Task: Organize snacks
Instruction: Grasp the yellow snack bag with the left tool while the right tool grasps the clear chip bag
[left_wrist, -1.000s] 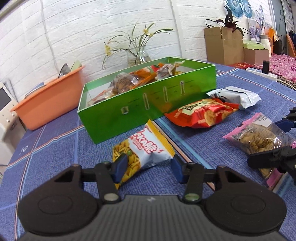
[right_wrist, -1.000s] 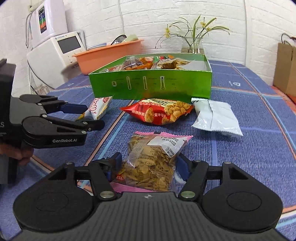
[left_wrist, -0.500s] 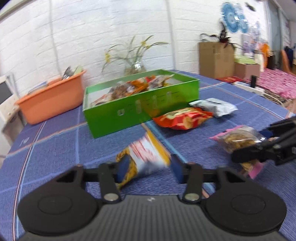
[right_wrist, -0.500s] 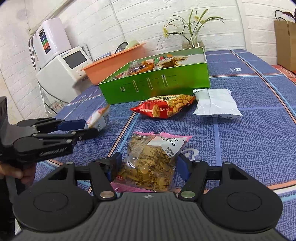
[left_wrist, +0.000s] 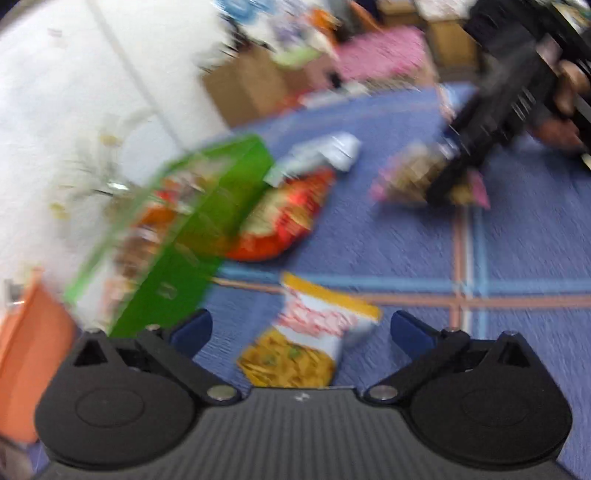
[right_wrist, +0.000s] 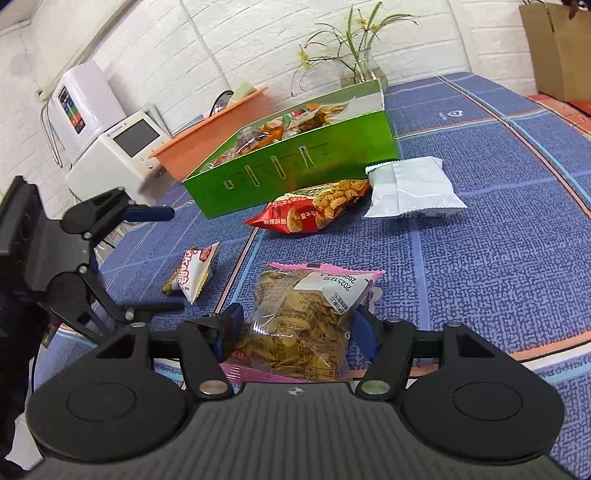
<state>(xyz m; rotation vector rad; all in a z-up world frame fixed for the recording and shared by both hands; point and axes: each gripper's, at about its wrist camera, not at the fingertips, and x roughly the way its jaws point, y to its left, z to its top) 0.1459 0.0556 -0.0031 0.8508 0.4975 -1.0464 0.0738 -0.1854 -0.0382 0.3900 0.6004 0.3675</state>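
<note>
Jaws on my left gripper (left_wrist: 301, 326) had just been swinging wide apart, and the yellow-and-white snack packet (left_wrist: 314, 339) lay on the cloth between them, its sides clear of both blue pads — loose, not gripped. In the right wrist view that same packet (right_wrist: 194, 275) rested on the blue tablecloth (right_wrist: 498, 266) with the left gripper (right_wrist: 177, 258) spread above and below it, one finger out past its far side and one on its near side, neither touching it as far as I could tell. The left wrist picture was badly smeared, so I could read no print on anything there.

My right gripper (right_wrist: 299, 332) was closed on the clear bag of brown crisps with pink ends (right_wrist: 310, 321); both blue pads pressed into its sides and the film puckered at the left pad. From the left camera the bag (left_wrist: 417, 177) showed as a blur under the dark right gripper (left_wrist: 448, 184).

Beyond the bag lay a red snack pouch (right_wrist: 314, 212) and, just beside it to the right, a white packet (right_wrist: 412, 188) — both on the cloth against the front wall of the green box (right_wrist: 295, 173). The box already held several wrapped snacks. Behind it stood an orange tub (right_wrist: 210, 136) and a glass vase of yellow flowers (right_wrist: 364, 66) at the white brick wall, with a white appliance (right_wrist: 122, 144) off the table's far left corner.
</note>
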